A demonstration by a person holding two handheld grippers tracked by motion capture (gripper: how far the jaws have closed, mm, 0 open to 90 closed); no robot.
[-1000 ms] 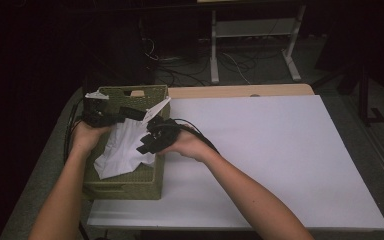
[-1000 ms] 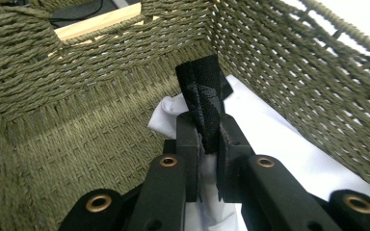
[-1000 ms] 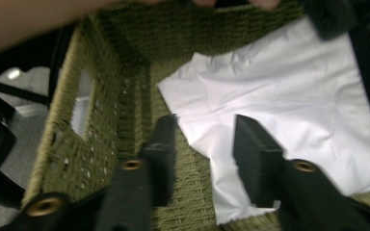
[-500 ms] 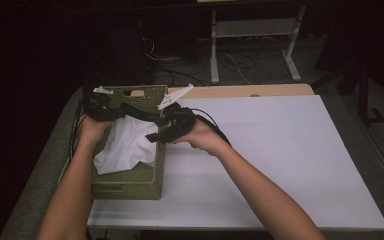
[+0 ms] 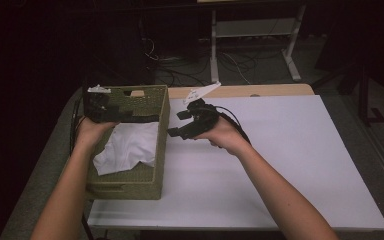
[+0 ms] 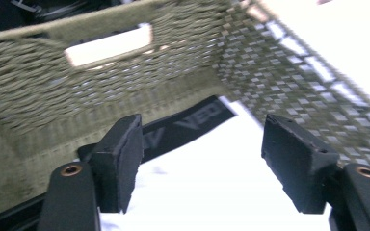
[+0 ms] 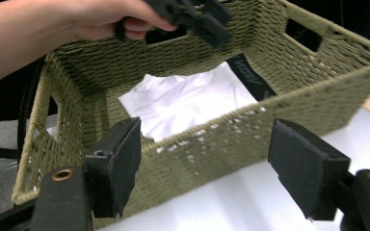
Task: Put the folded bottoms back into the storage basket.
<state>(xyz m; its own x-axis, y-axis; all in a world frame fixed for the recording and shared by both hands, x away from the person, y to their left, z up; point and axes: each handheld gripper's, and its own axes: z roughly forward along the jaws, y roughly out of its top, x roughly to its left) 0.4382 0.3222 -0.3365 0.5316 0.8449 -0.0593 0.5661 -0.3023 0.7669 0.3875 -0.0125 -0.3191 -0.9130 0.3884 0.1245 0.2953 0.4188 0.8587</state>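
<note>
Left gripper (image 6: 200, 168): jaws apart, just been opening, nothing pressed between them; white cloth (image 6: 221, 178) below the gap, untouched. Beyond the jaws, at 12 o'clock, a black band with pale lettering (image 6: 188, 126) lying on the cloth, then the woven far wall of the basket (image 6: 77, 91) with its handle slot. At 2 o'clock, the basket's right wall close by, leaving little room that way.

Right gripper (image 7: 204, 166): jaws likewise apart, just been opening, empty. Poised outside the basket over the white counter (image 7: 250, 202), with the near woven wall straight ahead at 12 o'clock standing between jaws and cloth. Past that wall, cloth crumpled on the basket floor, black band at its 1 o'clock corner. At 11 o'clock, the left hand (image 7: 101, 17) with its gripper hanging over the far rim.

From the high view: left gripper (image 5: 96, 106) over the basket's far left corner, right gripper (image 5: 190, 120) just beside the basket's right rim (image 5: 163, 130) at 3 o'clock. Cloth (image 5: 127, 147) in the middle of the basket, basket at the counter's left edge, its near corner close to the front edge. Broad bare counter (image 5: 290, 160) from 2 to 5 o'clock of the right hand (image 5: 225, 135), open for moving. Pale wooden strip (image 5: 260, 91) along the counter's far edge at 12 o'clock; cables and a white frame on the floor beyond.
</note>
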